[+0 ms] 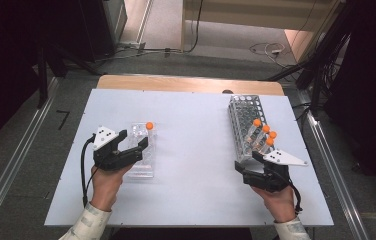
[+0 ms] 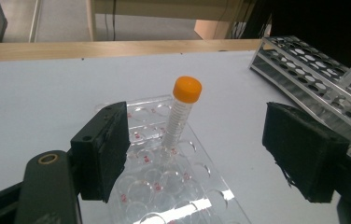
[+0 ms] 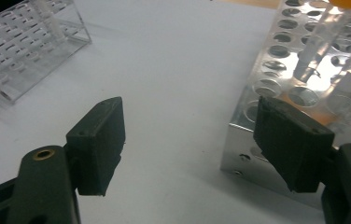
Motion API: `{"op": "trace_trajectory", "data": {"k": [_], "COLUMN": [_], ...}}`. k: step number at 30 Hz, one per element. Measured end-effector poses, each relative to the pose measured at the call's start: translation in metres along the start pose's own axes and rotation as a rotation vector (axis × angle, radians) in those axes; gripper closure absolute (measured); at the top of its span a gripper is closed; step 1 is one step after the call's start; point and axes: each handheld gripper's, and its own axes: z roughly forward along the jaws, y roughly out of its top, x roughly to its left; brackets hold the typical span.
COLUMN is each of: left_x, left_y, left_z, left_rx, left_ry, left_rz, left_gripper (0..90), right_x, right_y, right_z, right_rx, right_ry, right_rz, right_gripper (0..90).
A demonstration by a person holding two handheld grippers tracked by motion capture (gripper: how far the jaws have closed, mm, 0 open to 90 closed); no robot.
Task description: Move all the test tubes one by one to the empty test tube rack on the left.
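Orange-capped tube leans in the clear rack; my open left gripper could bump it over.

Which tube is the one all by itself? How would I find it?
Start at the white table and look at its left half, where a clear plastic rack lies flat. One orange-capped tube stands in a hole near that rack's far end, just ahead of the left gripper. It stands alone, while the other orange-capped tubes cluster in the metal rack on the right.
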Motion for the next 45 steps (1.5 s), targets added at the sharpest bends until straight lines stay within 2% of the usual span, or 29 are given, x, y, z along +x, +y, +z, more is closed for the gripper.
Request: {"op": "trace_trajectory", "data": {"k": [7,16,18,22,28,32,37,45], "left_x": [0.005,0.007,0.008,0.008,0.007,0.007,0.006,0.005], "left_y": [-0.005,-0.011,-0.012,-0.014,-0.015,-0.015,-0.015,-0.016], "left_z": [-0.01,-0.016,-0.018,-0.018,-0.017,-0.016,-0.016,-0.016], "left_rx": [-0.001,0.006,0.005,0.009,0.017,0.017,0.018,0.018], "left_ry": [0.012,0.016,0.019,0.019,0.019,0.016,0.014,0.012], "left_rz": [-0.002,-0.001,0.0,0.001,0.005,0.006,0.008,0.013], "left_gripper": [22.6,21.5,21.5,21.5,21.6,21.6,21.6,21.7], "right_x": [-0.015,-0.032,-0.037,-0.043,-0.047,-0.048,-0.049,-0.05], "right_y": [-0.006,-0.009,-0.01,-0.01,-0.008,-0.007,-0.006,-0.005], "right_z": [-0.009,-0.01,-0.009,-0.006,0.002,0.006,0.009,0.013], "right_rx": [-0.01,-0.039,-0.046,-0.062,-0.068,-0.068,-0.072,-0.069], "right_ry": [-0.058,-0.188,-0.222,-0.258,-0.265,-0.26,-0.266,-0.267], "right_rz": [0.024,0.063,0.063,0.086,0.098,0.103,0.101,0.095], "right_gripper": [26.0,31.1,35.6,46.8,60.6,61.9,68.4,71.4]}}
